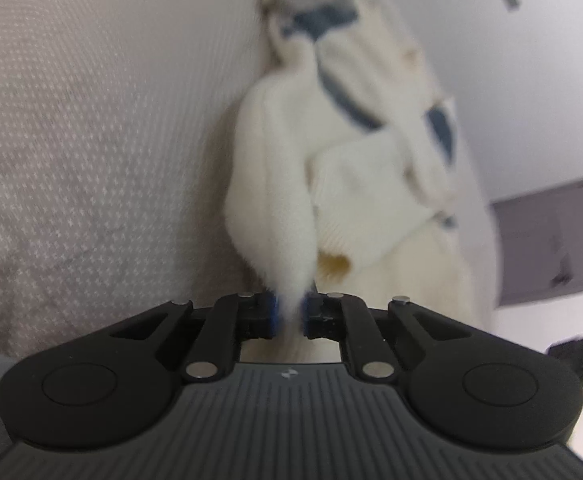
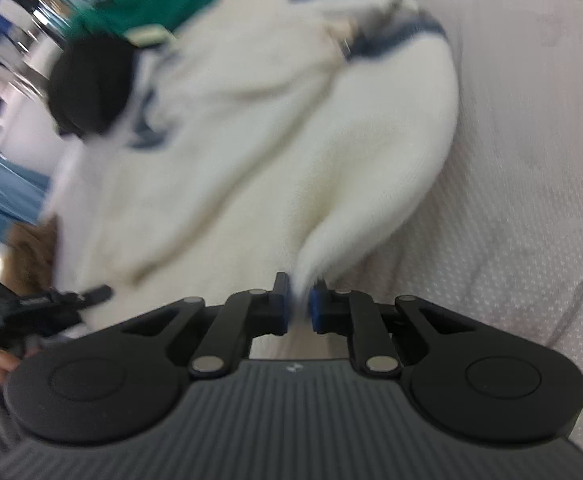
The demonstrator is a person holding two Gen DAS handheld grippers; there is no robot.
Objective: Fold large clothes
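A large cream fleece garment with dark blue trim (image 1: 287,184) hangs bunched in front of my left gripper (image 1: 289,314), which is shut on a pinch of its edge. The same garment (image 2: 251,140) fills the right wrist view, and my right gripper (image 2: 300,308) is shut on another pinch of it. Both views are blurred by motion. The garment is lifted off the pale patterned bed cover (image 1: 91,120), which also shows in the right wrist view (image 2: 531,160).
A green cloth (image 2: 151,0) and a black round object (image 2: 91,84) lie beyond the garment. A second black gripper and part of a hand (image 2: 31,312) show at the left edge. A grey cabinet (image 1: 551,240) stands at the right.
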